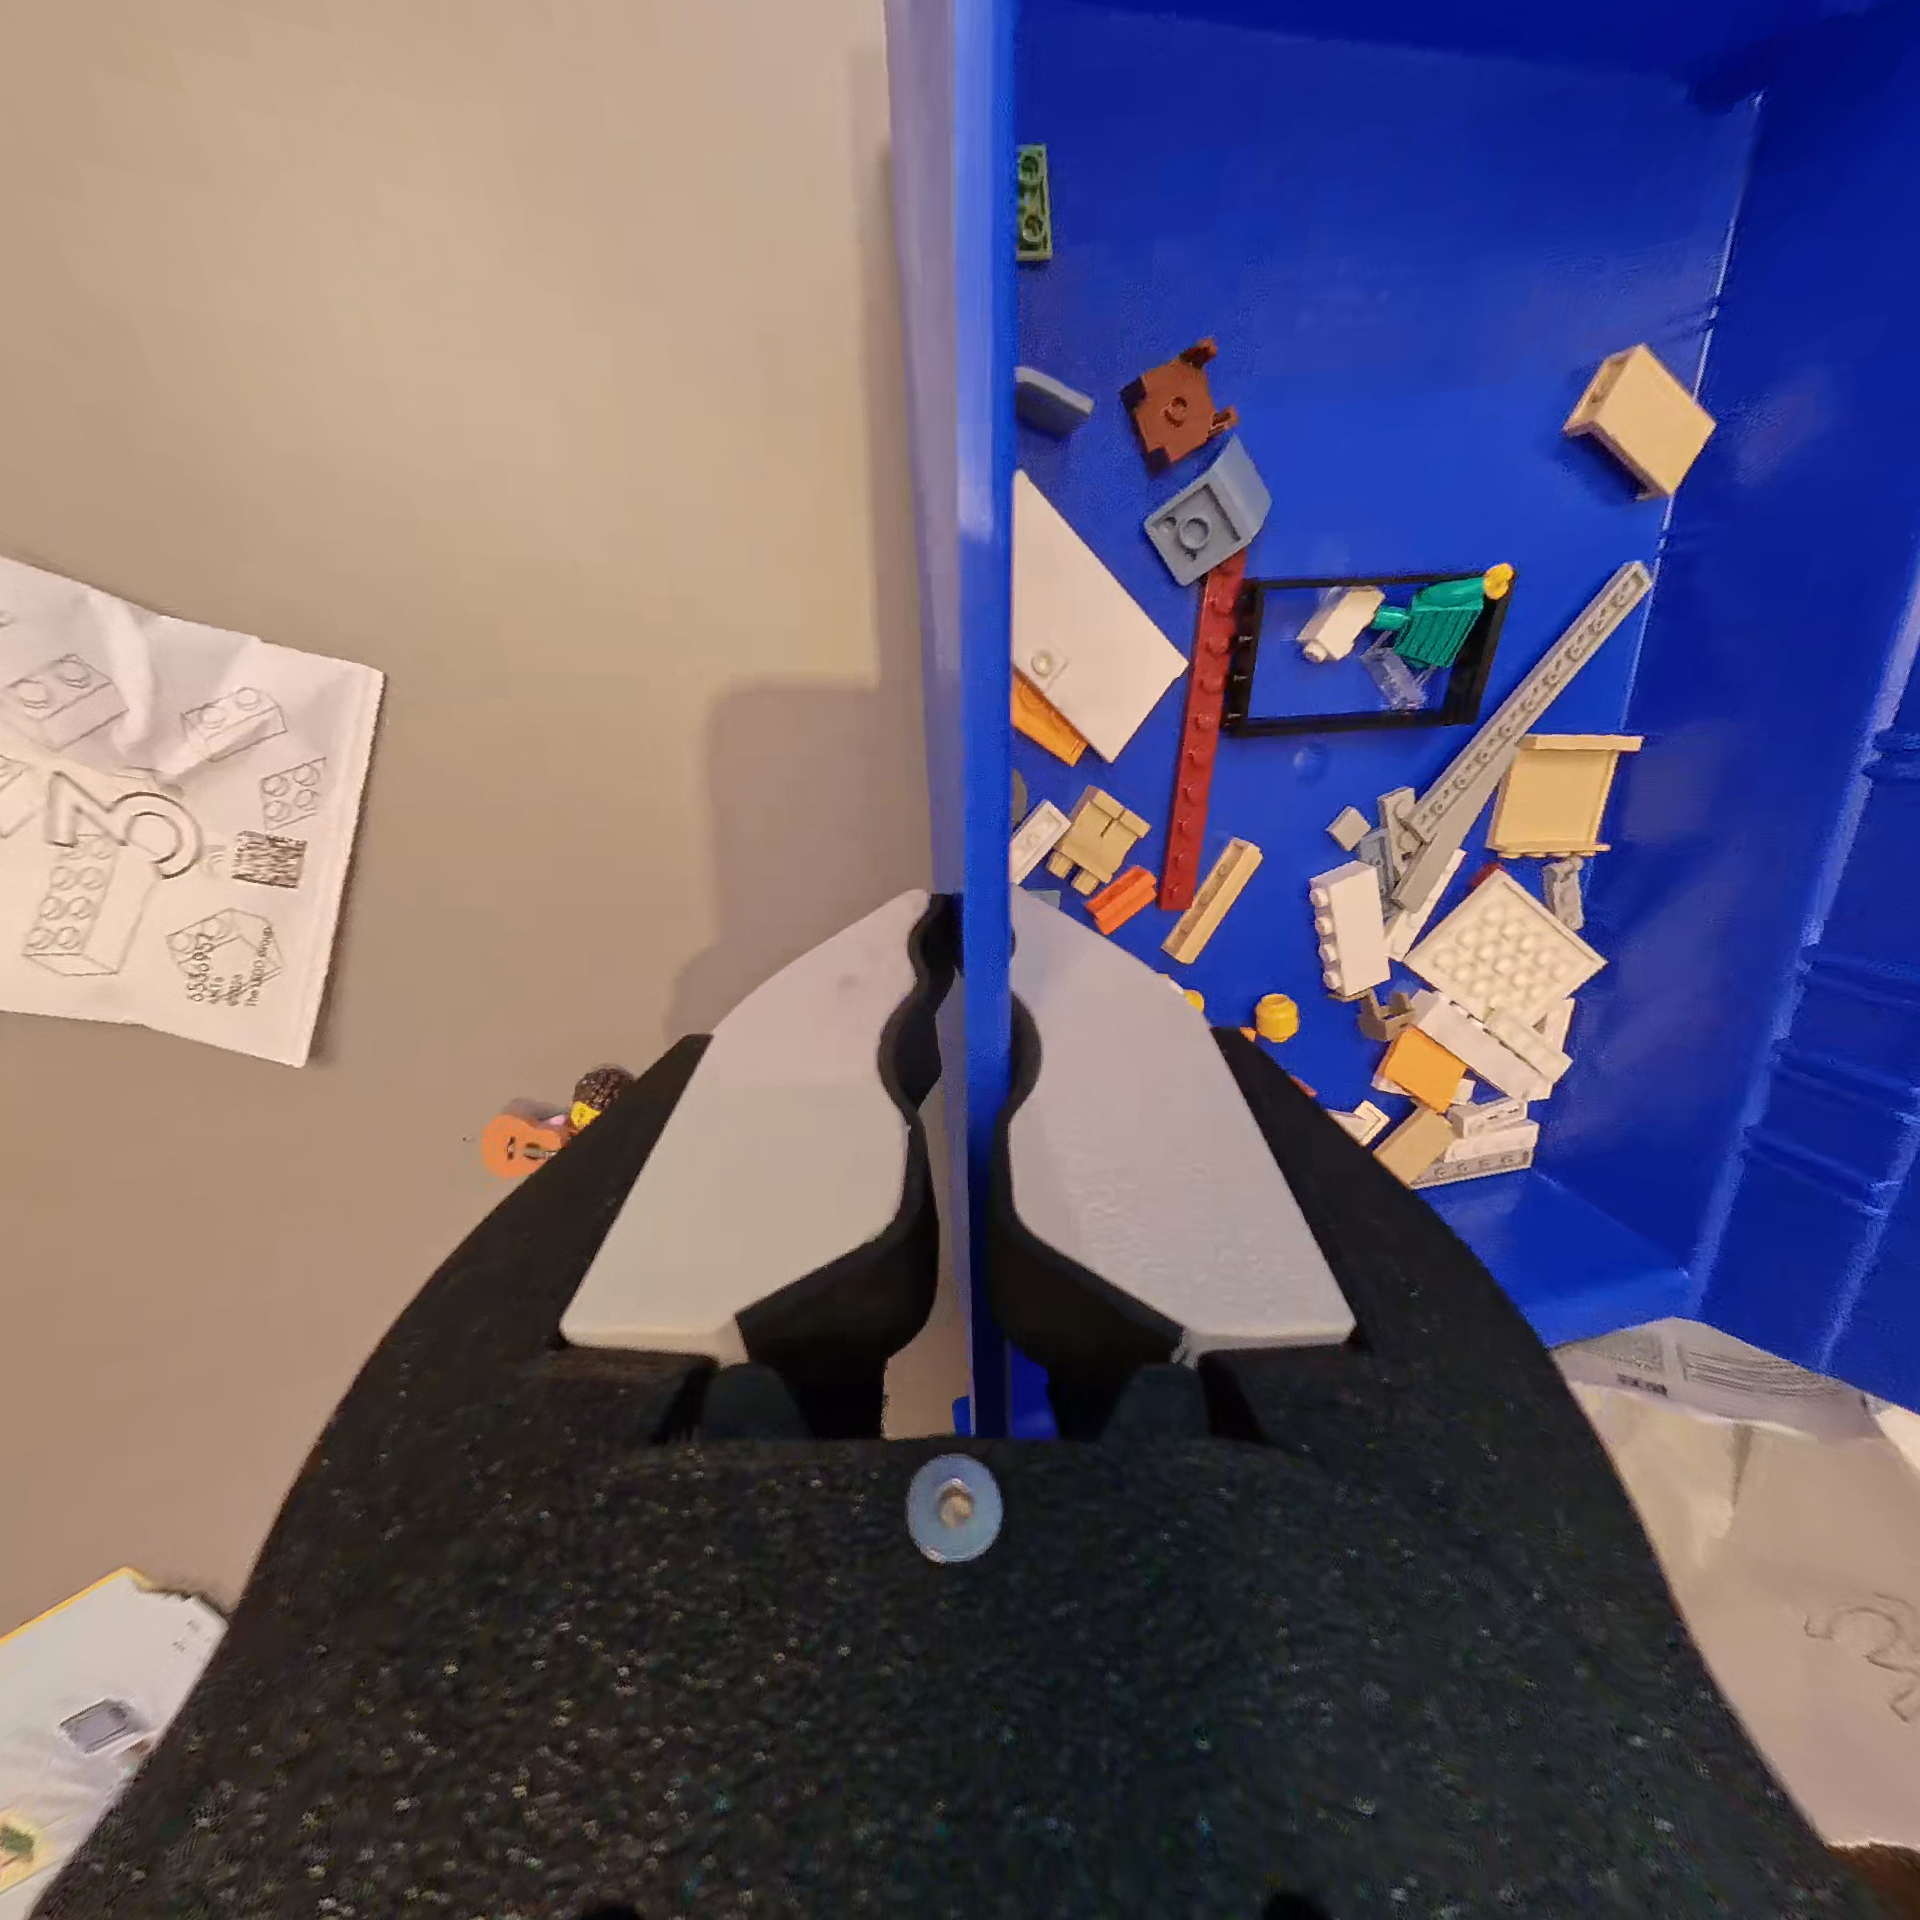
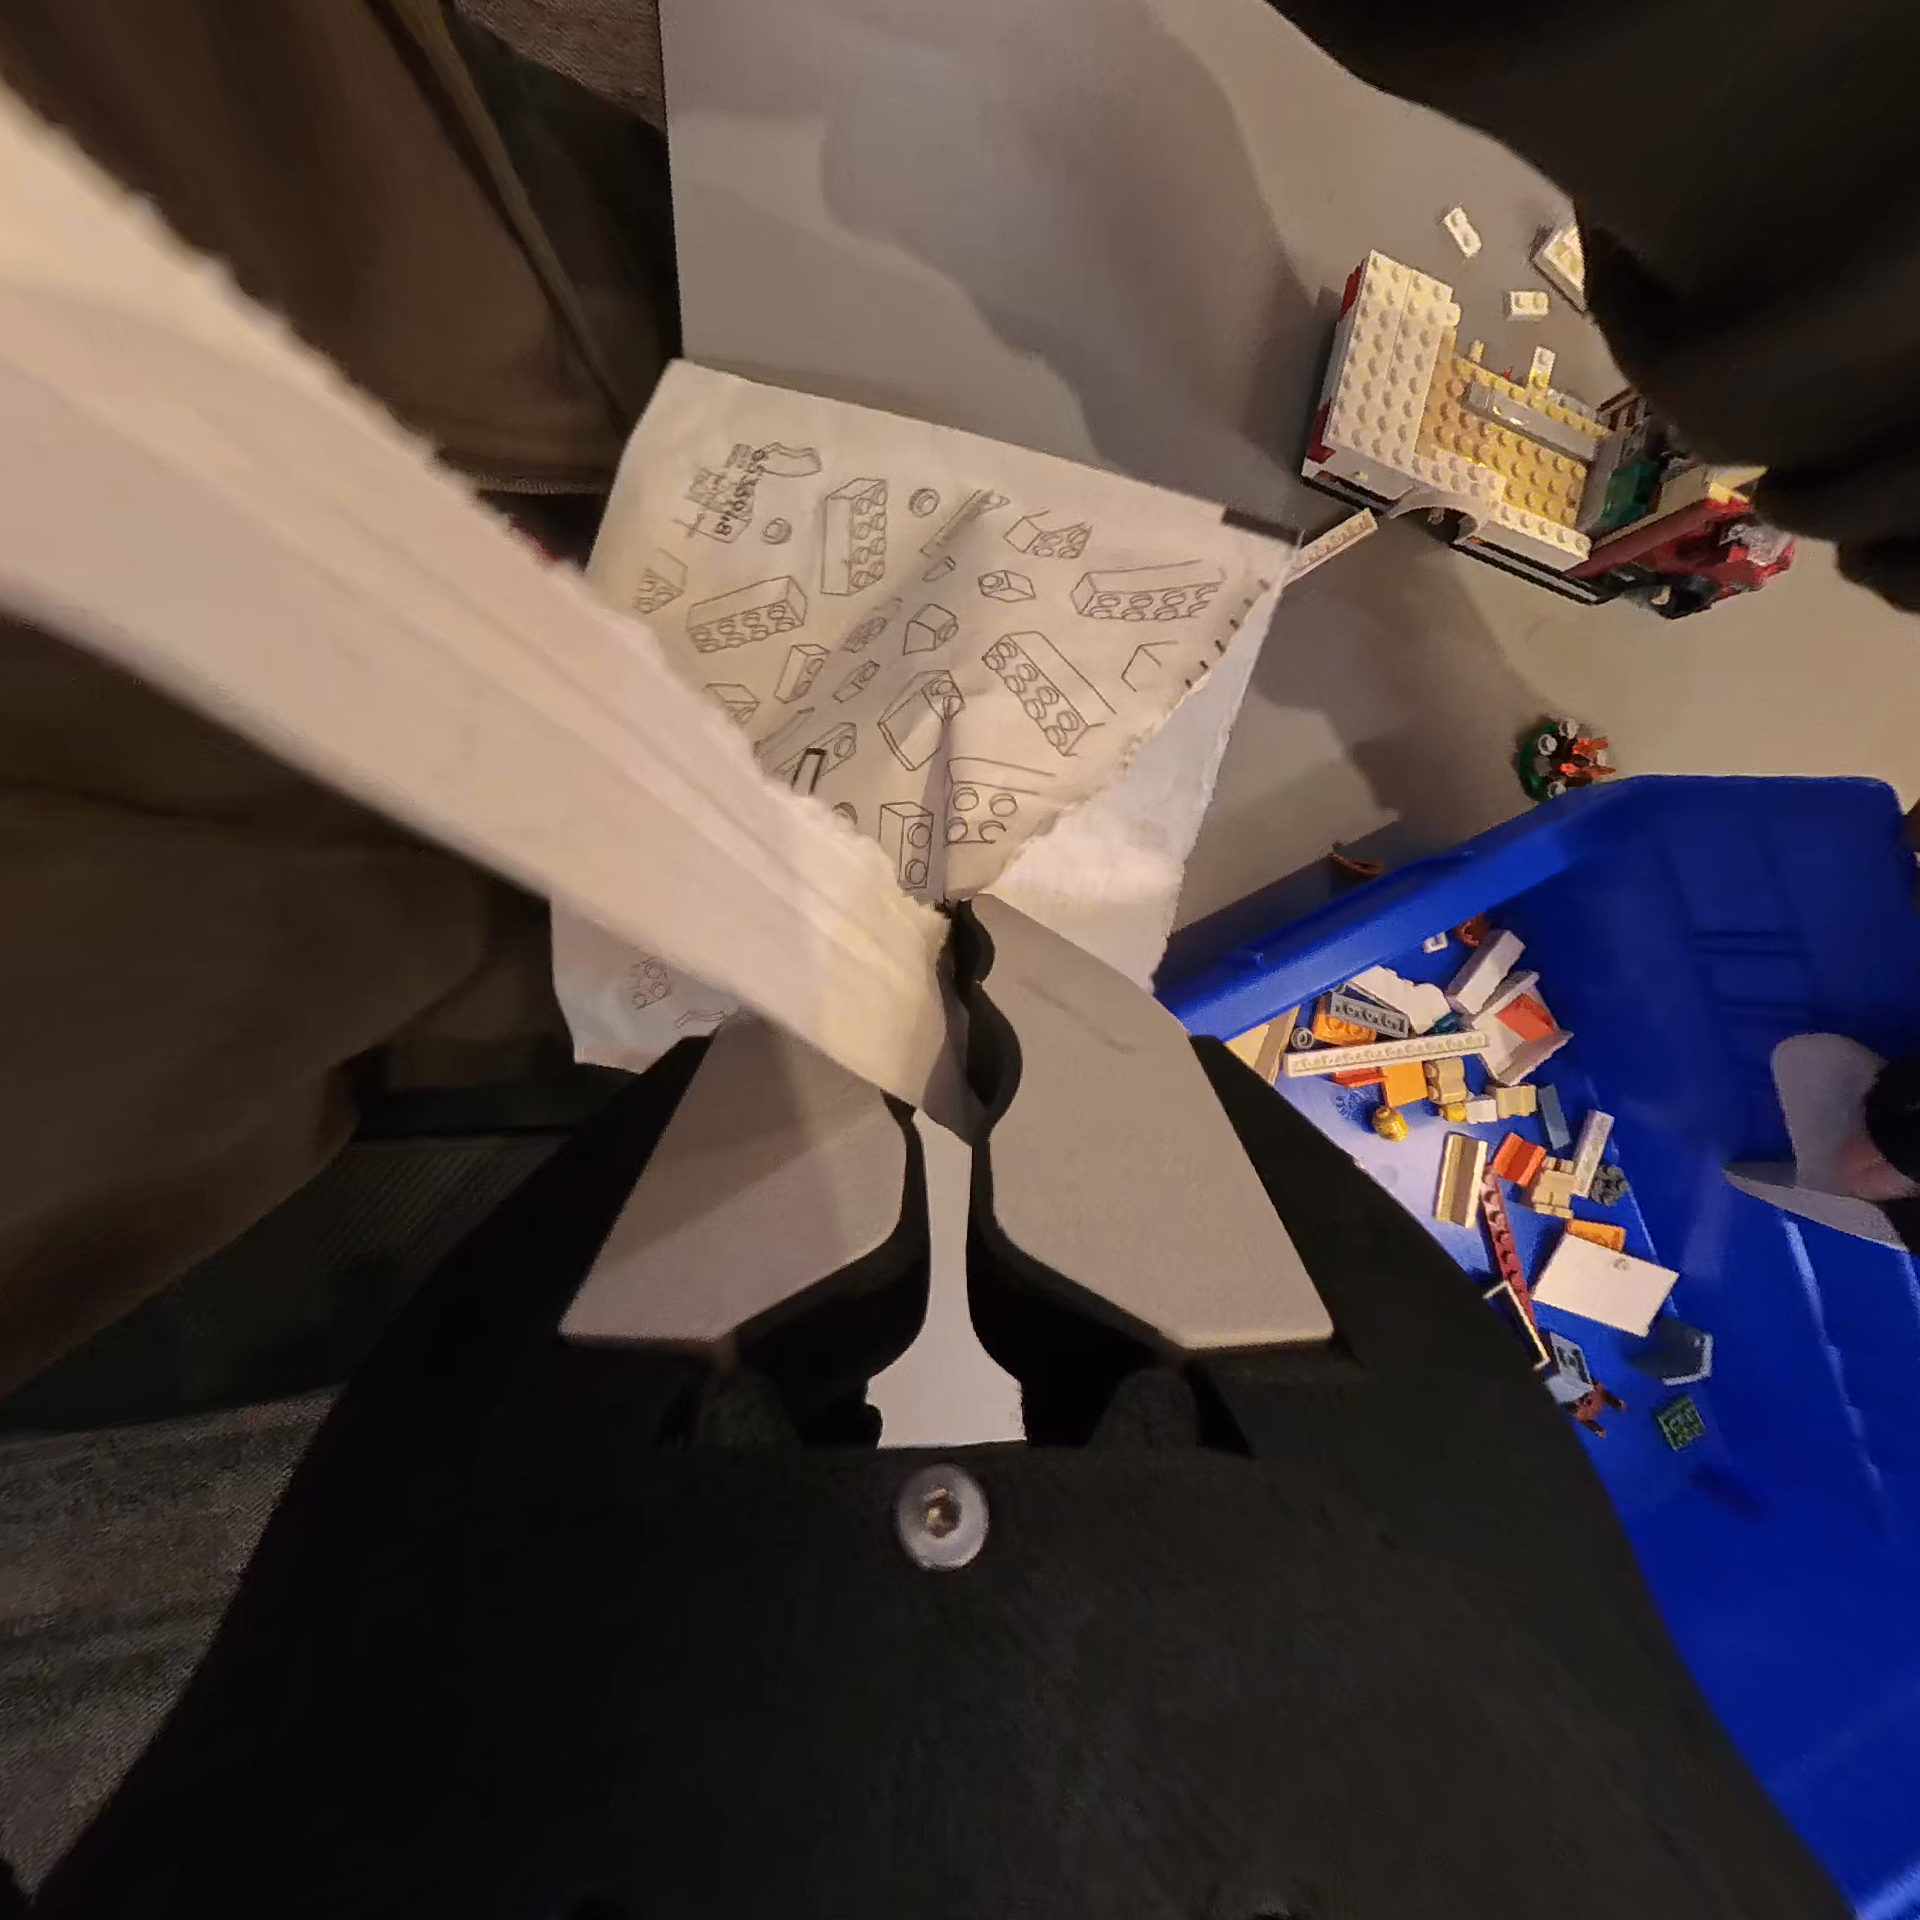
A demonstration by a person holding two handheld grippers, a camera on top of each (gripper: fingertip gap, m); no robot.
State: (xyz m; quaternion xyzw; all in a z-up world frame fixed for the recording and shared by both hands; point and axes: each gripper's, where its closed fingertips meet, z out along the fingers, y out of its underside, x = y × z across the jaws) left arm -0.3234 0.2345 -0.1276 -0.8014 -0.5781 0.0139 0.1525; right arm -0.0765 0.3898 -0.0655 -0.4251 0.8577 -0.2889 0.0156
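Note:
In the left wrist view my left gripper [image 1: 982, 935] is shut on the thin side wall [image 1: 982, 623] of a blue plastic bin, one finger outside and one inside. The bin floor [image 1: 1403, 312] holds several loose toy bricks, among them a long dark red plate [image 1: 1205, 727] and a black frame [image 1: 1371, 655]. In the right wrist view my right gripper [image 2: 961, 925] is shut on a torn white paper bag [image 2: 914, 623] printed with brick outlines and holds it above the grey table. The blue bin [image 2: 1662, 935] lies to its right, with the left gripper's finger [image 2: 1829, 1122] on its wall.
A partly built brick model [image 2: 1486, 447] stands on the grey table [image 2: 1039, 208] beyond the bin. Another printed paper bag [image 1: 177, 810] lies on the table left of the bin. A small figure with a guitar [image 1: 551, 1122] lies near my left fingers. Papers [image 1: 1714, 1382] lie under the bin's near corner. My hands' fingertips stand some 30 cm from each other. Left tips and right tips are each some 25 cm from the partly built brick model [image 2: 1486, 447].

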